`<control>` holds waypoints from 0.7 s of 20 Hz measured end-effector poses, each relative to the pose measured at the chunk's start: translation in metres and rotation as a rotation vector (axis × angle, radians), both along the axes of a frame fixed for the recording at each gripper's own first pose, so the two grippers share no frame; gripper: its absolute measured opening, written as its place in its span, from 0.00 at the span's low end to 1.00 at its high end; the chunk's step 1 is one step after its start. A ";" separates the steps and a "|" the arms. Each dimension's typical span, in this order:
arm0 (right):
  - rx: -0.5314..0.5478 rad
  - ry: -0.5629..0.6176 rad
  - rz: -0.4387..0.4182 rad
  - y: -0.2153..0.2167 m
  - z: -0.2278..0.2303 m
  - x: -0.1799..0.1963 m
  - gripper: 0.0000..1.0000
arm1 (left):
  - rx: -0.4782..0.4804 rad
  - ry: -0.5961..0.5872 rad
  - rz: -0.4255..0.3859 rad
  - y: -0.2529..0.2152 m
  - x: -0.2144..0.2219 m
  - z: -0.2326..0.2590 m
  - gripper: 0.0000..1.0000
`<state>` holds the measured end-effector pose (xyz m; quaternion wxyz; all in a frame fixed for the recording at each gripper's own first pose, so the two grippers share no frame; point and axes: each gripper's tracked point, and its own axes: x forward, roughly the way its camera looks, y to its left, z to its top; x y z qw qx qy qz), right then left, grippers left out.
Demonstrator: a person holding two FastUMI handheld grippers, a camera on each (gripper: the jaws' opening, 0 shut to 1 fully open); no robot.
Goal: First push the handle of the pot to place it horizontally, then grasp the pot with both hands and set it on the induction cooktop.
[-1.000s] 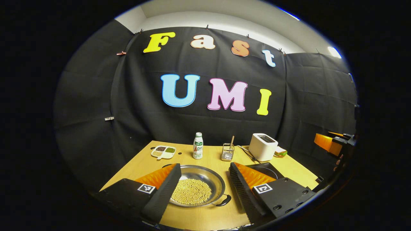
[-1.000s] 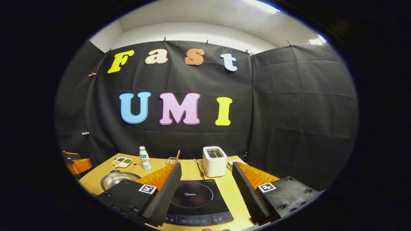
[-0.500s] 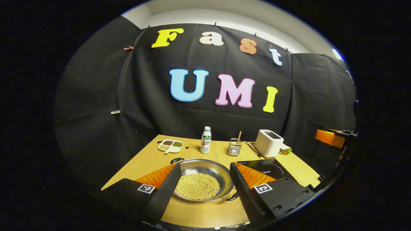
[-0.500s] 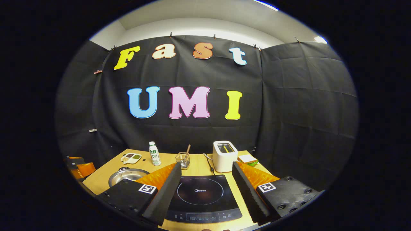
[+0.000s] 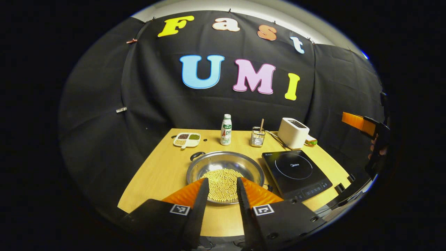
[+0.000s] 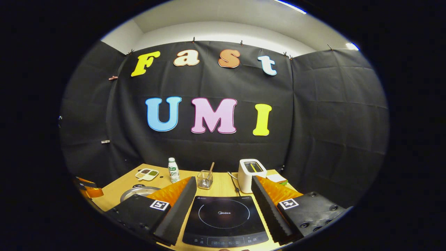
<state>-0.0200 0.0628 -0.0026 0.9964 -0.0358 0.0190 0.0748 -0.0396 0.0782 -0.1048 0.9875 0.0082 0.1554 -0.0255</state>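
Wooden table [image 5: 156,174] (black cloth behind) bears pot [image 5: 224,167], cooktop [image 5: 296,170].

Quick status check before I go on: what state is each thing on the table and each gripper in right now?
pot: on the table beside the cooktop, holding beans, handles set diagonally.
induction cooktop: bare, nothing on it.
toaster: upright, slots empty.
bottle: upright, capped.
left gripper: fingers narrowed, holding nothing.
right gripper: open, above the cooktop.

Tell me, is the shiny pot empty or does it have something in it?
Not empty. The pot holds a pile of small yellowish beans covering its bottom, seen in the left gripper view.
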 end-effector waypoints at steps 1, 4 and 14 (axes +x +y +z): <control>-0.006 -0.007 -0.004 -0.001 0.000 0.001 0.98 | 0.006 0.034 -0.030 -0.005 0.000 -0.008 0.47; -0.015 0.000 -0.010 -0.004 -0.009 0.006 0.98 | 0.039 0.141 -0.104 -0.020 0.002 -0.040 0.28; 0.006 0.059 0.064 0.011 -0.027 0.023 0.98 | 0.084 0.425 -0.219 -0.065 0.013 -0.134 0.05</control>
